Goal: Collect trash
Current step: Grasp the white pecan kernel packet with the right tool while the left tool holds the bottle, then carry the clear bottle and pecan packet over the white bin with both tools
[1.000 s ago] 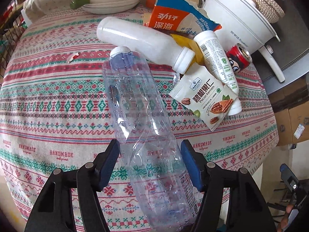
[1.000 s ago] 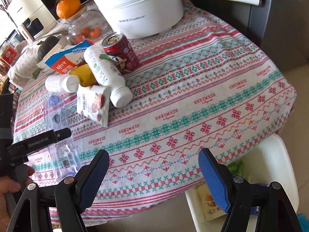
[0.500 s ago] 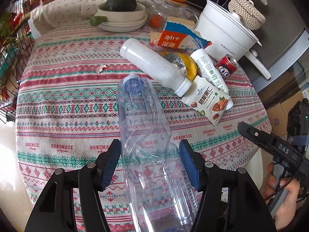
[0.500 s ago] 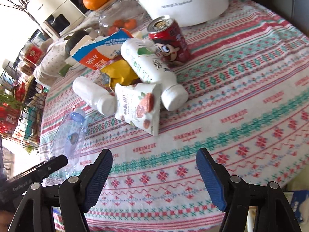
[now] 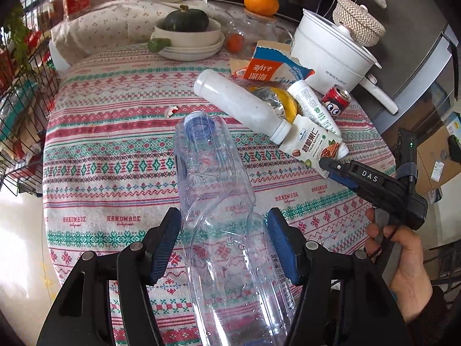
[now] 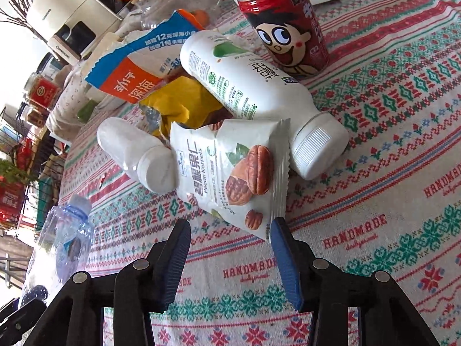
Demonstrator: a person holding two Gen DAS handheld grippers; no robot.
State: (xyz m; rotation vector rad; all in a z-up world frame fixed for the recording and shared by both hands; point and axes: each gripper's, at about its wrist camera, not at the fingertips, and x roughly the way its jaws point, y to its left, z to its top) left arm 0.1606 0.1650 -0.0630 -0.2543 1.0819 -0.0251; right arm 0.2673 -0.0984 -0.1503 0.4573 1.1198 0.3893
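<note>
- Currently, the clear plastic bottle (image 5: 219, 216) is clamped between the pads of the left gripper (image 5: 223, 245) and is carried above the patterned tablecloth (image 5: 115, 150).
- The pecan packet (image 6: 230, 176) is lying on the cloth, leaned on the white bottle (image 6: 138, 152) and the labelled bottle (image 6: 259, 95); the red can (image 6: 285, 26) is standing just behind.
- The right gripper (image 6: 230, 248) is placed at the packet's near edge; its jaws have just been closing, but nothing is pinched yet.
- If only the thin corner is caught, the packet may slip out.
- If the pads are pushed further, the bottles could be rolled away.
- The crushed bottle may twist in its grip.
</note>
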